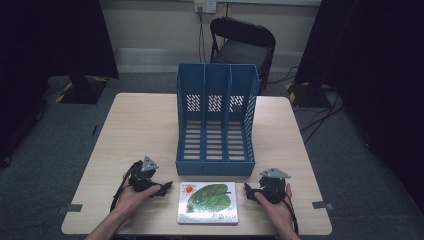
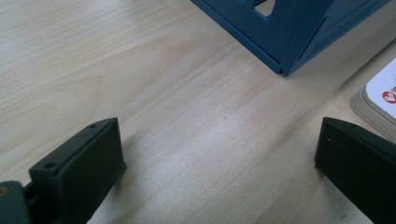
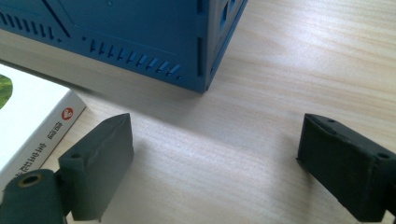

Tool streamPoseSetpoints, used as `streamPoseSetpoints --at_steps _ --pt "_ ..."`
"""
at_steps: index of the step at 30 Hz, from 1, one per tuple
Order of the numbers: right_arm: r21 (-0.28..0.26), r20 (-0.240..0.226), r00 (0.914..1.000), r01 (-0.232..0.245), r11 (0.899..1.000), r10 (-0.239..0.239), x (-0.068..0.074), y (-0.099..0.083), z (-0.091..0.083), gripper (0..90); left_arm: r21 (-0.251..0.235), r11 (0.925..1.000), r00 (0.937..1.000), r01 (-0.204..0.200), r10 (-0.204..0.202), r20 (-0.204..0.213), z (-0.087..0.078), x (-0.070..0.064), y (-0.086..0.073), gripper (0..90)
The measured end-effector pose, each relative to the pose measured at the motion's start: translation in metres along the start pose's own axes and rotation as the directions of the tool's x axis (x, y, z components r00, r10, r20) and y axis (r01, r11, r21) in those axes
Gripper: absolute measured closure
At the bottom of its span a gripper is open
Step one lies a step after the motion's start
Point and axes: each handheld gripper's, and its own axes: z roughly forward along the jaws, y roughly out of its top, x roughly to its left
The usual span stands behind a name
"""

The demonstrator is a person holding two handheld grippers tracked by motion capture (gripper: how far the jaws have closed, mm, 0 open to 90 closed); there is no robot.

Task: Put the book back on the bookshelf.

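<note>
A person is sitting at a pale wooden table (image 1: pixel 140 120), forearms coming in from the near edge, holding a two-jaw gripper in each hand. The left gripper (image 1: pixel 161 189) is resting low over the tabletop just to the left of a picture book (image 1: pixel 208 202), its jaws standing wide apart with nothing between them; in the left gripper view, bare wood is showing between the black jaws and a corner of the book (image 2: pixel 380 100) is lying just past the right-hand jaw. The right gripper (image 1: pixel 250 191) is sitting just to the right of the book, its jaws likewise spread wide and empty, with the book's spine (image 3: pixel 35 126) appearing beside its left-hand jaw in the right gripper view. The book, white-covered with a large green leaf and a small red sun, is lying flat near the front edge of the table, between the two grippers and touching neither. Just behind it, a blue three-slot file holder (image 1: pixel 216 120) is standing on the table, its open slots facing upward. Beyond the table, a dark folding chair (image 1: pixel 243 45) is standing against the far wall.
</note>
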Motion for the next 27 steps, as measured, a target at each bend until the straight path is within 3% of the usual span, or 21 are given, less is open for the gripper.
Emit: streamPoseSetpoints --at_steps 4,6,8,11,13,17,19,22,25,27 --pt "0.001 0.010 0.9999 -0.009 1.000 0.009 0.001 0.000 0.000 9.9 -0.003 0.9999 0.9999 0.012 -0.012 -0.004 -0.003 0.001 0.001 6.1" --pt "0.008 0.010 0.9999 -0.009 1.000 0.008 0.001 0.000 -0.001 9.9 -0.024 0.9992 0.9990 0.033 -0.032 0.032 -0.006 0.004 0.001 18.3" --pt "0.018 0.011 0.9999 -0.009 1.000 0.009 0.002 0.001 -0.001 10.0 -0.019 0.9990 0.9984 0.042 -0.041 0.038 -0.008 0.005 0.001 18.1" --pt "0.051 -0.017 0.9998 -0.003 0.999 0.003 0.004 0.005 -0.006 17.1 -0.035 0.9990 0.9982 0.029 -0.027 0.053 -0.013 0.003 0.002 19.5" --pt "0.040 -0.033 0.9995 0.001 0.999 0.001 0.006 0.006 -0.010 16.8 -0.048 0.9988 0.9981 0.011 -0.008 0.062 -0.019 0.000 0.004 22.0" --pt "0.021 -0.070 0.9974 0.018 1.000 -0.017 0.013 0.008 -0.019 17.2 -0.061 0.9978 0.9915 0.027 -0.019 0.129 -0.030 -0.011 0.008 24.5" --pt "0.008 -0.094 0.9955 0.011 1.000 -0.010 0.016 0.009 -0.024 19.9 -0.057 0.9983 0.9899 0.013 -0.005 0.142 -0.034 -0.017 0.011 27.1" --pt "-0.022 -0.132 0.9910 0.016 1.000 -0.019 0.022 0.010 -0.034 20.2 -0.040 0.9991 0.9823 0.015 -0.007 0.187 -0.033 -0.027 0.013 29.8" --pt "-0.033 -0.172 0.9839 0.042 0.999 -0.048 0.027 0.007 -0.041 21.5 -0.010 0.9996 0.9663 0.027 -0.024 0.256 -0.029 -0.035 0.013 31.2" --pt "-0.026 -0.198 0.9788 0.050 0.998 -0.054 0.030 0.006 -0.043 22.4 -0.001 0.9999 0.9602 0.015 -0.014 0.279 -0.028 -0.041 0.014 32.0"
